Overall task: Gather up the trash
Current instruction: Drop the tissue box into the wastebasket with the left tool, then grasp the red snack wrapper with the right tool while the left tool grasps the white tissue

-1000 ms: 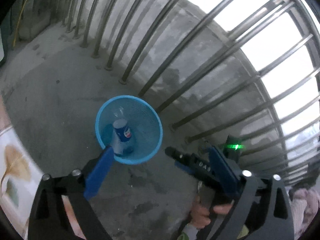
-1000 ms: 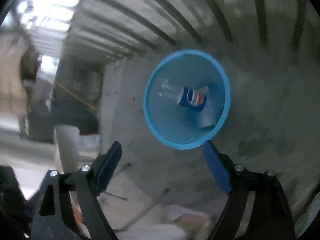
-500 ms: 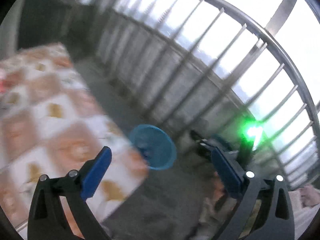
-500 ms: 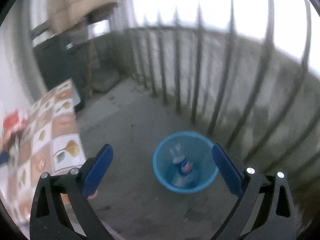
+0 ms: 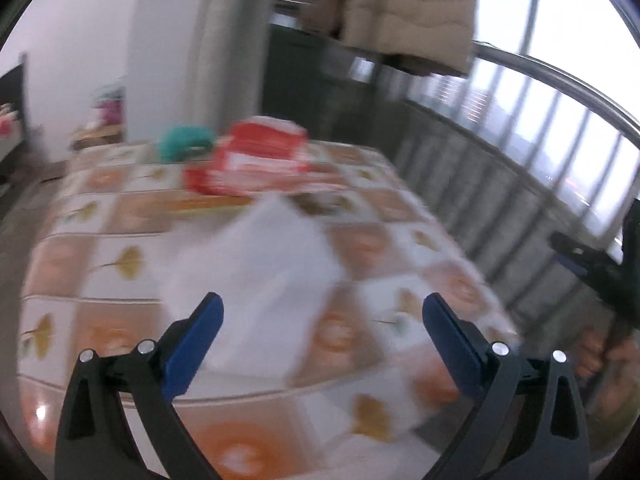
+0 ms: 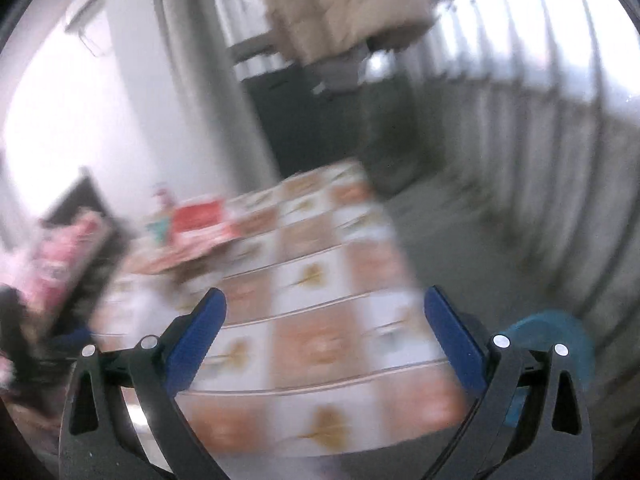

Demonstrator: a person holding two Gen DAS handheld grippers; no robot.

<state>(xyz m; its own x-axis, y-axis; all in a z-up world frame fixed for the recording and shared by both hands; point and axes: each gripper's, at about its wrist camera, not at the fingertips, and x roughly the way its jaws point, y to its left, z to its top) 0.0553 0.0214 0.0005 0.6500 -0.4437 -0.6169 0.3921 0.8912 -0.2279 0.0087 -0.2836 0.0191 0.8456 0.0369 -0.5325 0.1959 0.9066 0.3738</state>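
Between your left gripper's (image 5: 322,316) jaws, which stand wide apart and empty, lies a white sheet of paper (image 5: 256,276) on the desk (image 5: 100,264), just ahead of the blue pads; blur hides whether it is flat or crumpled. It is the likeliest next piece of trash, which would explain why the jaws are held spread and aimed down at it. Beyond the paper, farther from the jaws, sit a red box (image 5: 256,160) and a teal object (image 5: 186,142), neither sharp enough to name more closely.

Your right gripper (image 6: 324,316) also looks down on the desk, its jaws having just opened to full width with nothing between them. Outside its right jaw, low on the floor and partly hidden behind the gripper frame, is the blue bin (image 6: 552,340), standing apart from the desk edge, probably so that collected pieces can be dropped in from above. Your right hand's gripper body (image 5: 596,268) shows at the right margin of the left view.
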